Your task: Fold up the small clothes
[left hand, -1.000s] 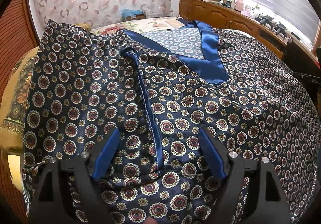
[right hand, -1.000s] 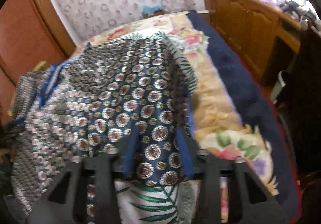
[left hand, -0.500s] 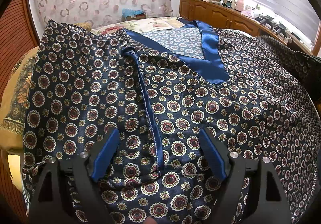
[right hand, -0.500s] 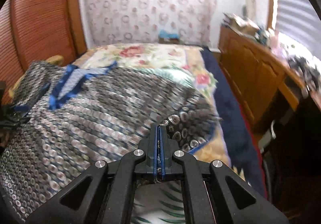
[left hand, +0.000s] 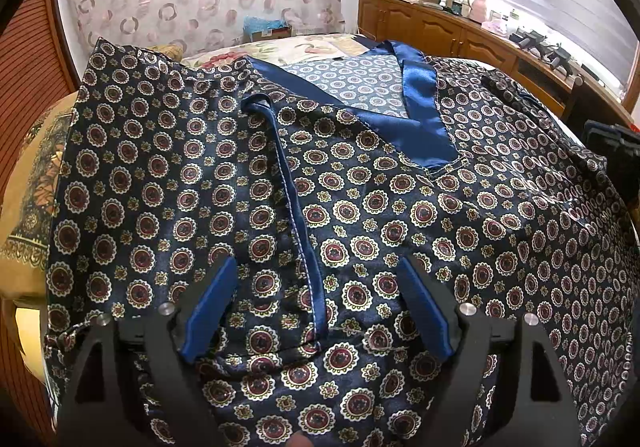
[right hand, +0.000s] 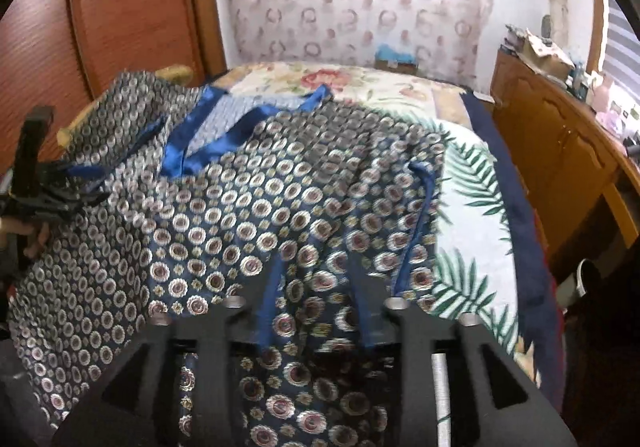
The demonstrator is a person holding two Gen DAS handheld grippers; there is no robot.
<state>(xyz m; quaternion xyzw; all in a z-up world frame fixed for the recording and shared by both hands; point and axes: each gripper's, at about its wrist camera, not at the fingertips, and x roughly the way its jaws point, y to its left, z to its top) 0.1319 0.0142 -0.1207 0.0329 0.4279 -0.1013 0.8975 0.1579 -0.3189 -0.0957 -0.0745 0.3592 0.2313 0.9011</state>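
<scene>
the patterned satin top (left hand: pixel 248 183) is spread flat on the bed (right hand: pixel 472 215), sleeves folded in over the body so it makes a tidy rectangle. left claw (left hand: pixel 316 303) hangs over the left sleeve's blue hem, released and wide, nothing pinched. right claw (right hand: pixel 316 299) has just been opening, jaws parted over the right sleeve, looks like it let go after laying it down
</scene>
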